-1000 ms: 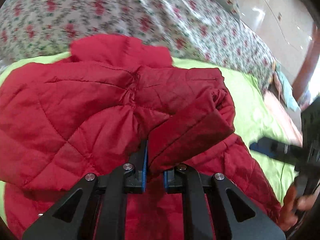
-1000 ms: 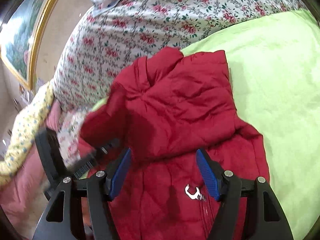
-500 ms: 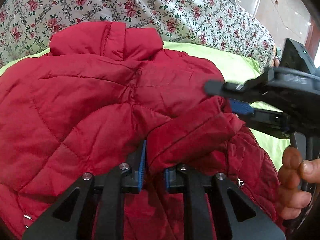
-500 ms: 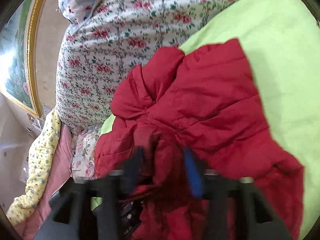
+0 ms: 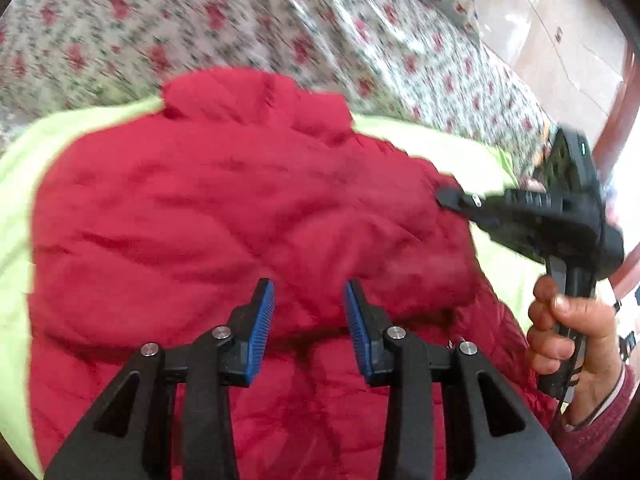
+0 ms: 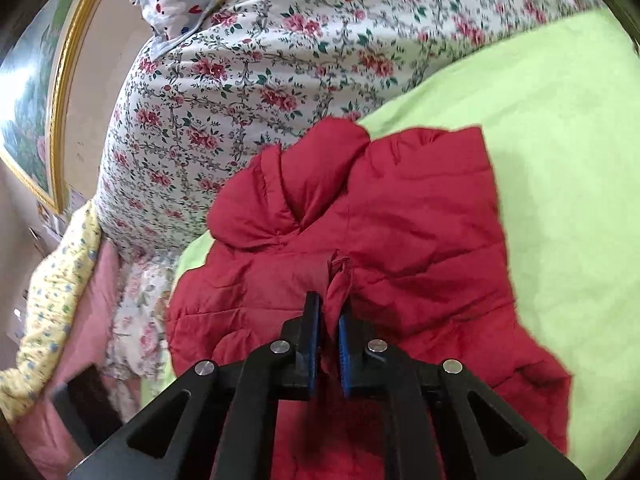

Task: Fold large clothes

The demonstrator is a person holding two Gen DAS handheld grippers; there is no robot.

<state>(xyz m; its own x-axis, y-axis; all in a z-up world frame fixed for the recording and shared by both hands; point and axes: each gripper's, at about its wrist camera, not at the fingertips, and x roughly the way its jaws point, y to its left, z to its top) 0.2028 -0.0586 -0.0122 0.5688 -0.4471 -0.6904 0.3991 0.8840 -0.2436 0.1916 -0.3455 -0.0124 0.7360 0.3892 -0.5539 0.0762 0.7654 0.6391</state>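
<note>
- A red quilted padded jacket (image 6: 400, 240) lies bunched on a lime-green sheet (image 6: 560, 140), its collar towards a rose-print floral quilt (image 6: 260, 60).
- The right gripper (image 6: 329, 320) has its blue pads clamped on a raised fold of the jacket.
- The left gripper (image 5: 309, 312) is opening, its blue pads (image 5: 260, 328) parted above the jacket, gripping nothing.
- A hand (image 5: 568, 336) holds the right gripper's handle.

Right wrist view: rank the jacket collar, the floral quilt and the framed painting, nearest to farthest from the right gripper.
1. Jacket collar, just beyond the right gripper.
2. Floral quilt, behind the collar.
3. Framed painting, far left on the wall.
</note>
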